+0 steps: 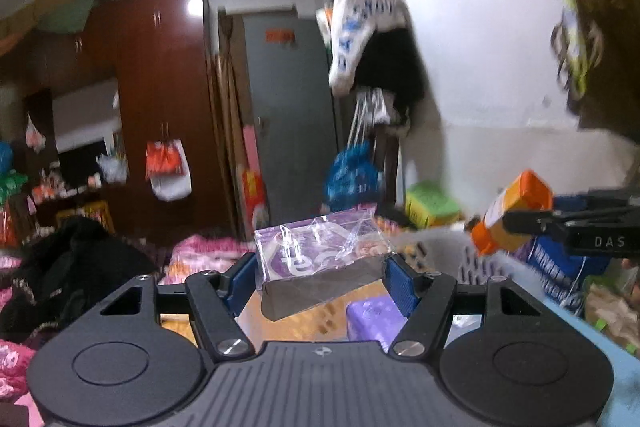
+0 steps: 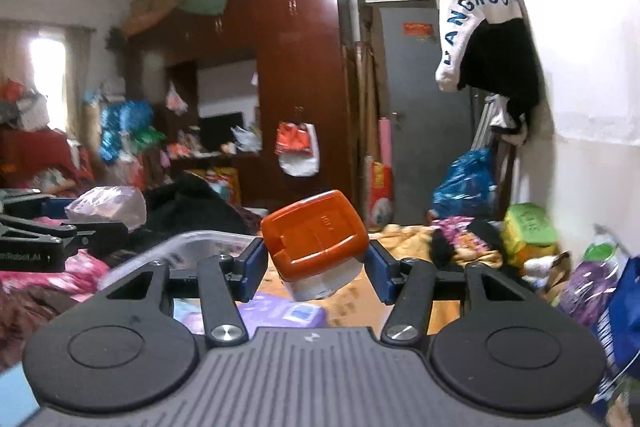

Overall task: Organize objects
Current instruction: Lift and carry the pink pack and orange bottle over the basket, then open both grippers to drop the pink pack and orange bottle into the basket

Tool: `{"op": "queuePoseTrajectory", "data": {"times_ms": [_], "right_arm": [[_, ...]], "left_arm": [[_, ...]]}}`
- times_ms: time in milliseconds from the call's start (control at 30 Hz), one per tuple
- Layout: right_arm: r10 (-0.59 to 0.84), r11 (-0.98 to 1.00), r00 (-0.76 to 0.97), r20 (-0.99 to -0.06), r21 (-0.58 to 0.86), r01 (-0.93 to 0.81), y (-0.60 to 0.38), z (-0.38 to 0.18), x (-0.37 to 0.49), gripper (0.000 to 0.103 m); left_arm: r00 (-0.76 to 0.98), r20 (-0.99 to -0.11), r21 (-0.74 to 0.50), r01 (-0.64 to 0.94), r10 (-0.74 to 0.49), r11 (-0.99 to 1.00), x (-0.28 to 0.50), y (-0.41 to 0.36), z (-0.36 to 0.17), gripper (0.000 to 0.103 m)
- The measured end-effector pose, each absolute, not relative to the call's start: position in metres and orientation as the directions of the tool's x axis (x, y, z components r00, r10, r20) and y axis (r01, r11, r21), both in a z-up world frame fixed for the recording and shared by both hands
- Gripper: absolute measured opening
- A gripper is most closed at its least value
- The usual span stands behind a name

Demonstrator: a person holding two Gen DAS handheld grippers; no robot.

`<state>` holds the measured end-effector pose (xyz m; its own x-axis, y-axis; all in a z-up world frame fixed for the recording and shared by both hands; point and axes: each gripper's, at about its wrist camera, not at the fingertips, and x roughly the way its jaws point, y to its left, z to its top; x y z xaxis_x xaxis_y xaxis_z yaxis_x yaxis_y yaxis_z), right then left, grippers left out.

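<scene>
My left gripper is shut on a purple packet in clear wrap, held level in the air between the blue pads. My right gripper is shut on a tub with an orange lid, lid facing the camera and tilted. In the left wrist view the right gripper shows at the right edge with the orange-lidded tub in it. In the right wrist view the left gripper shows at the left edge, holding the purple packet.
Below lie another purple pack, a light plastic basket and a yellow blanket. Black clothing is heaped on the pink bedding. A green box, blue bags, a wardrobe and a grey door stand beyond.
</scene>
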<state>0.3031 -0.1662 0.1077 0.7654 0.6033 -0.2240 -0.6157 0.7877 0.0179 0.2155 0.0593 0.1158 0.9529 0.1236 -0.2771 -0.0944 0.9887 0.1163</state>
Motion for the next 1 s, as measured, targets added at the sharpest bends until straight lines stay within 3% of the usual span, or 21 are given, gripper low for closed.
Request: {"op": "queuePoseTrajectory", "data": {"times_ms": [267, 733, 767, 800, 833, 867, 1000], "right_arm": [[0.615, 0.774, 0.742, -0.268, 0.021, -0.633, -0.161, 0.094, 0.310, 0.057], [0.598, 0.783, 0.727, -0.338, 0.051, -0.620, -0.150, 0.087, 0.327, 0.058], [0.604, 0.780, 0.723, -0.335, 0.064, -0.622, -0.152, 0.087, 0.327, 0.069], [0.611, 0.778, 0.725, -0.318, 0.077, -0.623, -0.156, 0.089, 0.324, 0.091], [0.617, 0.778, 0.731, -0.291, 0.085, -0.623, -0.159, 0.093, 0.322, 0.099], [0.622, 0.777, 0.739, -0.261, 0.089, -0.623, -0.164, 0.096, 0.317, 0.103], [0.644, 0.761, 0.735, -0.211, 0.084, -0.643, -0.178, 0.107, 0.292, 0.103]], "left_arm": [[0.910, -0.392, 0.119, -0.095, 0.134, 0.988, 0.251, 0.067, 0.094, 0.071], [0.887, -0.442, 0.133, -0.081, 0.132, 0.988, 0.266, 0.074, 0.080, 0.072], [0.891, -0.431, 0.156, -0.084, 0.145, 0.984, 0.267, 0.072, 0.080, 0.076], [0.892, -0.424, 0.175, -0.090, 0.158, 0.980, 0.268, 0.070, 0.079, 0.084], [0.894, -0.415, 0.186, -0.096, 0.167, 0.978, 0.267, 0.070, 0.079, 0.087], [0.901, -0.400, 0.192, -0.097, 0.169, 0.977, 0.263, 0.069, 0.079, 0.088], [0.939, -0.317, 0.172, -0.081, 0.133, 0.982, 0.230, 0.063, 0.084, 0.088]]}}
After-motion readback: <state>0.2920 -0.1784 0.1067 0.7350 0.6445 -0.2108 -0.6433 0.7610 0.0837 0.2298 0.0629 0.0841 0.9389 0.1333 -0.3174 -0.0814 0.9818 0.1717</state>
